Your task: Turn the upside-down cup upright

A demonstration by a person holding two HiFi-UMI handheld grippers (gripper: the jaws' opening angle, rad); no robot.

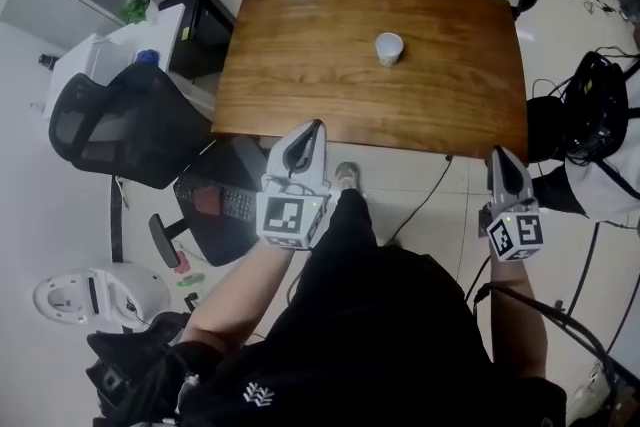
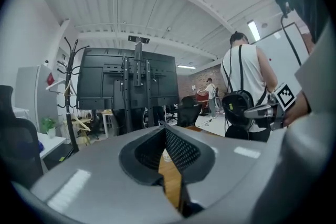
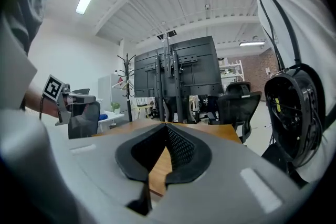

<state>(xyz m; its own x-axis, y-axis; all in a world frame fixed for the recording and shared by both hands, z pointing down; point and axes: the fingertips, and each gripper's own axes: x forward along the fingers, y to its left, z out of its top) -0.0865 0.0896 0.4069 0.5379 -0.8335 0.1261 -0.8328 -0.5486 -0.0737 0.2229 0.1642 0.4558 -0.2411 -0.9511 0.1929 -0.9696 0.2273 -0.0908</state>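
With left tongs [image 1: 312, 127] and right tongs [image 1: 497, 153] clenched empty at the near edge of the table [image 1: 300, 65] and the cup [image 1: 389, 48] well ahead between them, I judge the reach not yet begun: next, open one and advance.

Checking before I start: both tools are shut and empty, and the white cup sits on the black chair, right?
No: the white cup stands on the wooden table, as the head view shows; the left tool and right tool are shut and empty.

Cup [image 2: 166, 155] mostly behind the left claw [image 2: 164, 126], only a pale sliver; bystander [image 1: 605, 190] partly beyond head view's edge.
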